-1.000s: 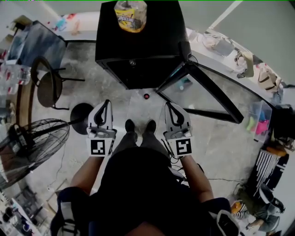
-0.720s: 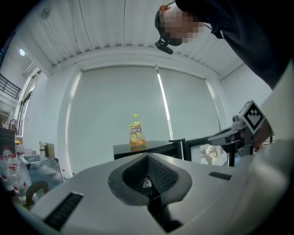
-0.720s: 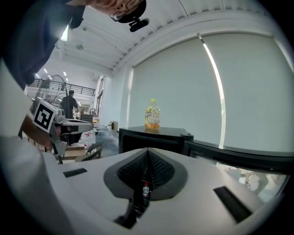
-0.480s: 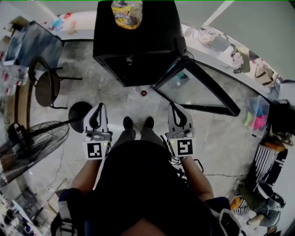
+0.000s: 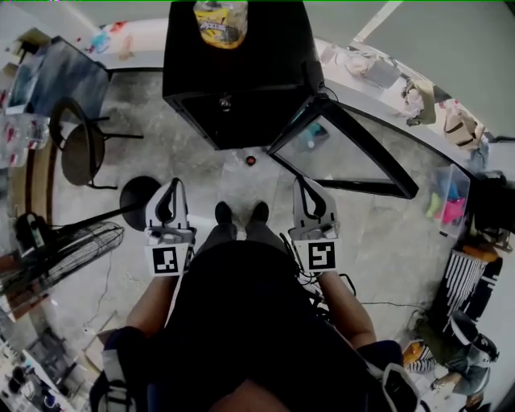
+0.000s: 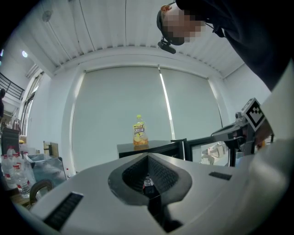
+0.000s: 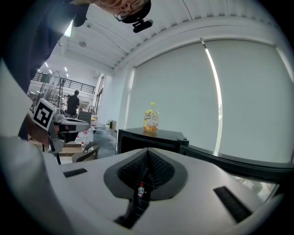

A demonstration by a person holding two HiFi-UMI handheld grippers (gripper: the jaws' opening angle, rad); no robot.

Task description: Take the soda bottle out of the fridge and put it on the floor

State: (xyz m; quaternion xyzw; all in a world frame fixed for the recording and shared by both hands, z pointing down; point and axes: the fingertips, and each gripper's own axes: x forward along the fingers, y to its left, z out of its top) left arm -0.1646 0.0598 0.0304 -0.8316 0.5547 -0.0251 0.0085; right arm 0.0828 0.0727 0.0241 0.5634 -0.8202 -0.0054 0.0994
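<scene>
- Hazard: the small red-capped soda bottle [image 5: 251,161] stands free on the grey floor [image 5: 386,233], just before the open black fridge [image 5: 241,72]. A forward step or its swinging glass door [image 5: 346,153] could topple it.
- Position: the bottle lies well apart, at 1 o'clock from my left gripper [image 5: 175,185] and 11 o'clock from my right gripper [image 5: 304,183]. Both are clenched on nothing.

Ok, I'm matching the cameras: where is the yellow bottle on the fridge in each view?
Head view: the yellow bottle is at the top edge, near the middle.
Left gripper view: the bottle is near the centre.
Right gripper view: the bottle is near the centre.
Shared landmark: the black fridge beneath it, with its door open.
</scene>
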